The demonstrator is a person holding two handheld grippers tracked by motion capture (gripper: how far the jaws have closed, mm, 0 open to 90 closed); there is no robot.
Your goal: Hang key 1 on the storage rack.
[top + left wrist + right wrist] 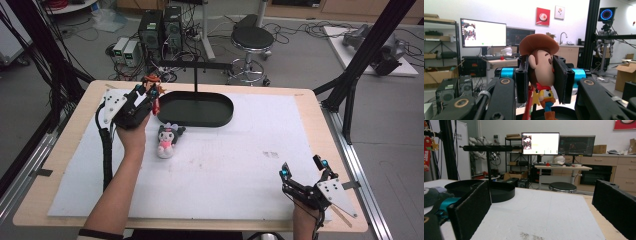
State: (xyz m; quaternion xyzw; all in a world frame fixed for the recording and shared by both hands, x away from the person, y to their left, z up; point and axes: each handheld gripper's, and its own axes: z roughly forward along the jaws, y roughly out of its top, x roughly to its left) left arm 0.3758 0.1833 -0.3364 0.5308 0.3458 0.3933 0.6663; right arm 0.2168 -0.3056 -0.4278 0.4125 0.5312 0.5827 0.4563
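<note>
The cowboy doll (541, 72) is clamped by its head between the jaws of the left gripper (145, 97), hat uppermost and body hanging below the pads (560, 80). In the high view the cowboy doll (152, 85) is raised just off the left end of the black oval tray (220, 117), which serves as the landmark. A thin post rises from the tray to a horizontal black bar (195, 65) above it. A red strap (156, 105) hangs from the doll beside the tray's left rim.

A second plush toy (166, 140), pink and white with dark ears, lies on the white mat (240, 165) just in front of the tray's left end, below the left hand (132, 132).

The right gripper (304, 170) rests on the mat well apart from the tray, toward the near right corner of the table (65, 150). Its jaws stand wide with nothing between them; in the right gripper view the tray (499, 191) and bar (486, 148) lie ahead.
</note>
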